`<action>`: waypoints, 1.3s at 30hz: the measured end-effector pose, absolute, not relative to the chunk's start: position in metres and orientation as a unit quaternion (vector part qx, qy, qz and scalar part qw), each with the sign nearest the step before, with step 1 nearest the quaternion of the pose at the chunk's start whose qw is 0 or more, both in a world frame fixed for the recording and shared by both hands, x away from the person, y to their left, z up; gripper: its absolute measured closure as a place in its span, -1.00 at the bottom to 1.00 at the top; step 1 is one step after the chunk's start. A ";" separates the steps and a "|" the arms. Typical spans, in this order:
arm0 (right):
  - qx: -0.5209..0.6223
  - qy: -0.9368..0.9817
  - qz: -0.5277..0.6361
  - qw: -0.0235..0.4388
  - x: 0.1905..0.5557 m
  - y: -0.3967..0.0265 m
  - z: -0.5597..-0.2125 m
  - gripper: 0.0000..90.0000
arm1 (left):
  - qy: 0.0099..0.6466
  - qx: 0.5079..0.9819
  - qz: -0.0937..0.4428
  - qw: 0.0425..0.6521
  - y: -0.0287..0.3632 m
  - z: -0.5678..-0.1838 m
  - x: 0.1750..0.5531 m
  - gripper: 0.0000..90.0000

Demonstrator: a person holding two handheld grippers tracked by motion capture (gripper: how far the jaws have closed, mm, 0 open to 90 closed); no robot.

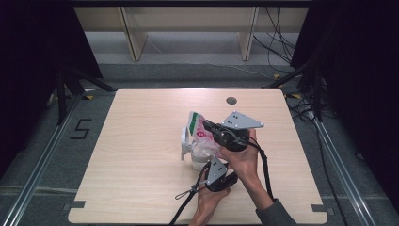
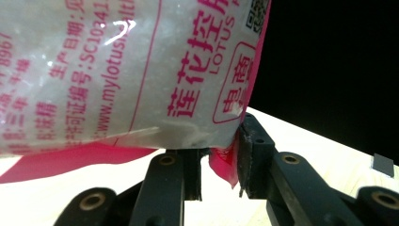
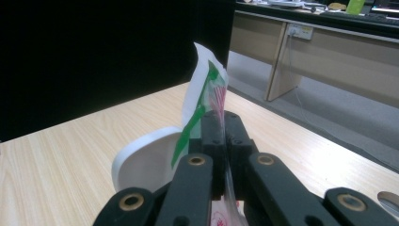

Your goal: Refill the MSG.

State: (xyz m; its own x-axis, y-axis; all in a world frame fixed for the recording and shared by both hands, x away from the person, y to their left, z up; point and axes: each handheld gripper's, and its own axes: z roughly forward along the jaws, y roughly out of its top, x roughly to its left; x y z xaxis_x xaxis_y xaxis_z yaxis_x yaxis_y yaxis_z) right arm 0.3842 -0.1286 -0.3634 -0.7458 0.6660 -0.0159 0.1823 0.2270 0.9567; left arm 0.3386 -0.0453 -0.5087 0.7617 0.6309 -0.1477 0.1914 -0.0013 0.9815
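With the right gripper [image 3: 221, 141] clamped tight on the bag [image 2: 117, 70] top and the left gripper [image 2: 219, 160] pinching its bottom corner, pouring into the white cup [image 1: 188, 146] seems underway, needing a steady tilt.

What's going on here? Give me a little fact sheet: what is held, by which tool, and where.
Surface: pale wooden table
Thing handled: plastic bag of white granules with pink print and Chinese text
Left gripper: jaws on the bag's lower pink seam corner
Right gripper: jaws shut flat on the bag's upper edge, by its green stripe
Under the bag: white cup with a handle, standing on the table
Bag's pose: lifted off the table, held between both grippers over the cup
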 end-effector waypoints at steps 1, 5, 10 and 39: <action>0.278 0.751 0.554 0.228 0.385 -0.129 -0.364 1.00 | 0.299 0.686 0.170 0.641 -0.046 -0.508 0.339 0.62; 0.277 0.751 0.554 0.230 0.386 -0.129 -0.363 1.00 | 0.301 0.686 0.173 0.640 -0.046 -0.508 0.339 0.62; 0.275 0.750 0.556 0.231 0.387 -0.129 -0.364 1.00 | 0.299 0.686 0.173 0.640 -0.046 -0.508 0.339 0.62; 0.279 0.748 0.557 0.229 0.385 -0.125 -0.362 1.00 | 0.305 0.679 0.171 0.646 -0.048 -0.504 0.337 0.62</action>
